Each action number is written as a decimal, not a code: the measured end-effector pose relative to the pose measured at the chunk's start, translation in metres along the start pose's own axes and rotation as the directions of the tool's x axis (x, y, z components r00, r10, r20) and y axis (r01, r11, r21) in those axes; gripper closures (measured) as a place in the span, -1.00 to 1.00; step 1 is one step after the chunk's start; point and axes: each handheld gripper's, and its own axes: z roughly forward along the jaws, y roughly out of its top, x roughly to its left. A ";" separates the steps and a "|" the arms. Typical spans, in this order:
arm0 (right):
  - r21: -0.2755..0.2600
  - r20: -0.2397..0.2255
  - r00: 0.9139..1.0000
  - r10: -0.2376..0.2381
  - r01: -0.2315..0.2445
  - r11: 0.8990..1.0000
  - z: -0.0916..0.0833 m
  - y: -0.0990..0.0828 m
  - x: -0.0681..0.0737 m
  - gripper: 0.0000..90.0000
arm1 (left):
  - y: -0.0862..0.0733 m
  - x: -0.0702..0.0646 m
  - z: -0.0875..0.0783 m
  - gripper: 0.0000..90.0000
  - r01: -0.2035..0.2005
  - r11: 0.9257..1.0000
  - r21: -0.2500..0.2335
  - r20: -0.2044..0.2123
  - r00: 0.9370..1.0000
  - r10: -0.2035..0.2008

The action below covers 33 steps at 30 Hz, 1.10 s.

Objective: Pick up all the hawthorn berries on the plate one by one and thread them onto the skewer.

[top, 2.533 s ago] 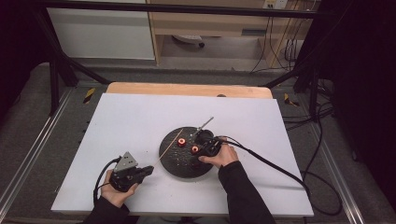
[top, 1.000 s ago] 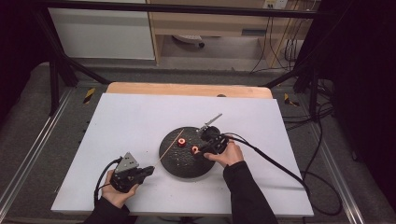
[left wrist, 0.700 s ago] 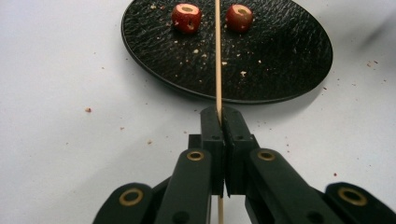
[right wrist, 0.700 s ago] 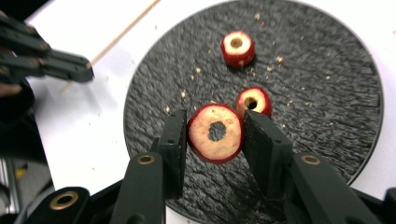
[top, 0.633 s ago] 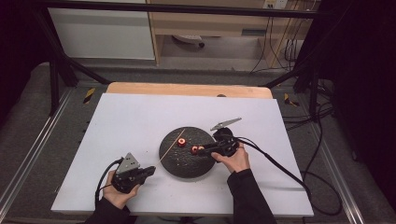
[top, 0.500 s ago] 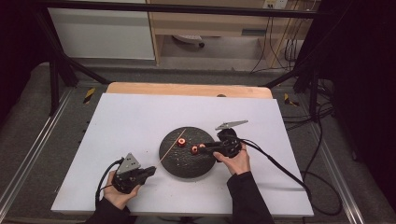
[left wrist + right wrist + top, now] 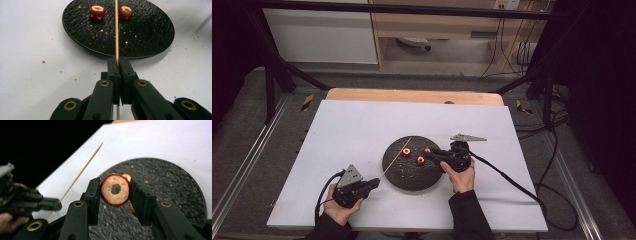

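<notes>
On the white tabletop [image 7: 362, 130] sits a round black plate [image 7: 412, 177] with a rough, crumb-speckled surface. The left gripper [image 7: 371, 183], held low near the front edge of the tabletop, has its jaws closed tight on a thin wooden skewer [image 7: 116, 30]; in the left gripper view the skewer runs straight up from between the jaws and out over the plate, passing between 2 red hollowed fruit pieces [image 7: 97, 12] that lie on the far part of the plate. In the high view the skewer slants from that gripper up across the plate's left side. The right gripper [image 7: 115, 191] reaches over the plate from its right side and is closed on a 3rd piece, a red-skinned fruit ring [image 7: 115, 190] with a pale cut face and a hole through its middle; the jaws press on its 2 sides and hold it above the plate. In the right gripper view the ring's cut face is toward the camera, and the skewer's free tip points up and away from the ring, well apart from it.
</notes>
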 end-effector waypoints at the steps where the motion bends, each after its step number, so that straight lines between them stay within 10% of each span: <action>1: -0.015 0.000 1.000 0.009 -0.009 1.000 0.001 0.000 0.000 0.37 | 0.000 0.000 0.000 0.96 0.002 1.000 -0.002 0.001 1.000 -0.002; 13: -0.168 -0.012 0.997 0.077 -0.078 0.983 0.010 -0.005 0.003 0.37 | -0.001 -0.003 0.001 0.96 0.019 1.000 -0.024 -0.011 1.000 -0.019; 33: -0.384 -0.048 0.989 0.140 -0.148 0.912 0.014 0.000 0.005 0.37 | -0.001 -0.006 0.002 0.96 0.051 0.997 -0.056 -0.028 0.998 -0.053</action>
